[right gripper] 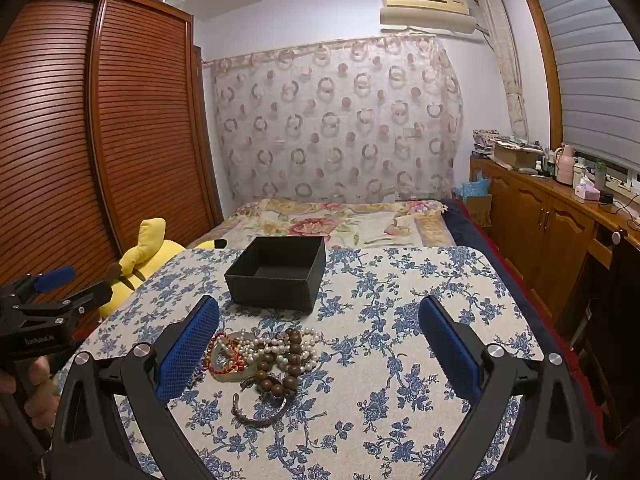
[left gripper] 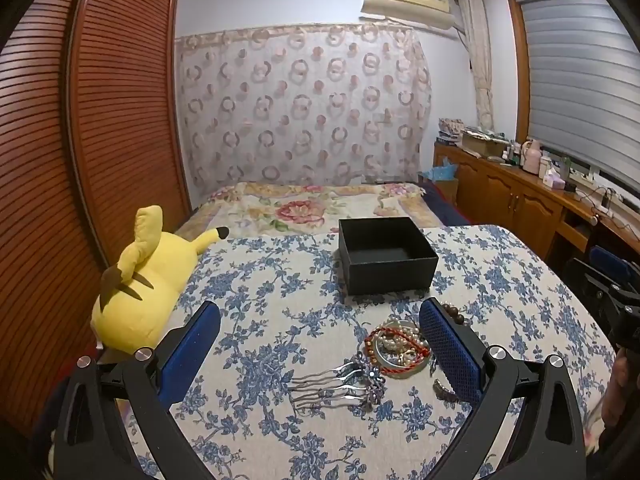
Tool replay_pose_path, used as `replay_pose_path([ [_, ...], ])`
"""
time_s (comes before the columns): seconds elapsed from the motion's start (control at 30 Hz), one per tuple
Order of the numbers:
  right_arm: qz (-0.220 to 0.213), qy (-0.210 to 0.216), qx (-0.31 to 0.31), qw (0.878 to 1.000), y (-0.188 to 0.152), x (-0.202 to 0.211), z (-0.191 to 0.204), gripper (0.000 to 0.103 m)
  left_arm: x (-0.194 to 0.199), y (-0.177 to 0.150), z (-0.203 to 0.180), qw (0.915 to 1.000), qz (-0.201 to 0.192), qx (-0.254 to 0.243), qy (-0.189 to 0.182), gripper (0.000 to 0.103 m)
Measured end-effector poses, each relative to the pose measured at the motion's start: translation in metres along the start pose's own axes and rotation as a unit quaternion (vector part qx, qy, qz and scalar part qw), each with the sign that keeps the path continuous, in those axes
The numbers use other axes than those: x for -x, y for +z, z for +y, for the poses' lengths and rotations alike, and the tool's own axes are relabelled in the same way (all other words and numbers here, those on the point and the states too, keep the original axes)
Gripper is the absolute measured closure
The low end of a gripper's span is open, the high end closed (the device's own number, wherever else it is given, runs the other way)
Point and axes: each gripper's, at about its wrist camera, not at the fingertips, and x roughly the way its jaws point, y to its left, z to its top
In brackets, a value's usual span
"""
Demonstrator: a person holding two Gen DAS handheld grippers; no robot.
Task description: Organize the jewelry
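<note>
Both sets of jaws stand spread wide with nothing between the blue pads. The left gripper (left gripper: 320, 356) hovers low over the table, its right finger just beside the jewelry pile (left gripper: 398, 346); the right gripper (right gripper: 319, 354) hovers over the same heap from the other side, its left finger next to it.

The pile holds a red cord bracelet (left gripper: 394, 354), a strand of pearls (right gripper: 280, 346), brown wooden beads (right gripper: 286, 364) and a pale bangle, all tangled and touching. A silver hair comb (left gripper: 336, 386) with purple stones lies just left of the heap, prongs pointing left. A dark metal cuff (right gripper: 260, 410) lies on the near side of the beads, touching them.

Beyond the pile, apart from it, an open black box (left gripper: 386, 256) sits upright, lid off, its inside dark.

Everything rests on a table (left gripper: 260, 320) covered with a cream cloth printed in blue flowers. A yellow plush toy (left gripper: 148, 280) lies against its left edge. Behind is a bed (left gripper: 316, 204) with a floral spread, a louvred wooden wardrobe (left gripper: 92, 120) on the left, a ringed curtain (left gripper: 300, 100) across the far wall, an air conditioner (left gripper: 408, 0) above it, and a cluttered wooden cabinet (right gripper: 560, 216) under blinds (left gripper: 580, 80) on the right.
</note>
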Motion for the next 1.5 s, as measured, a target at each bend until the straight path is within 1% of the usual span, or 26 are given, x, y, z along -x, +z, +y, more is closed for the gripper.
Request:
replay_pose_path([
  [1.5,0.000,0.000,0.001,1.000,0.0004,0.0018,0.0005,0.002,0.0014,0.0044,-0.0072,1.0000,0.000,-0.001,-0.001,0.006],
])
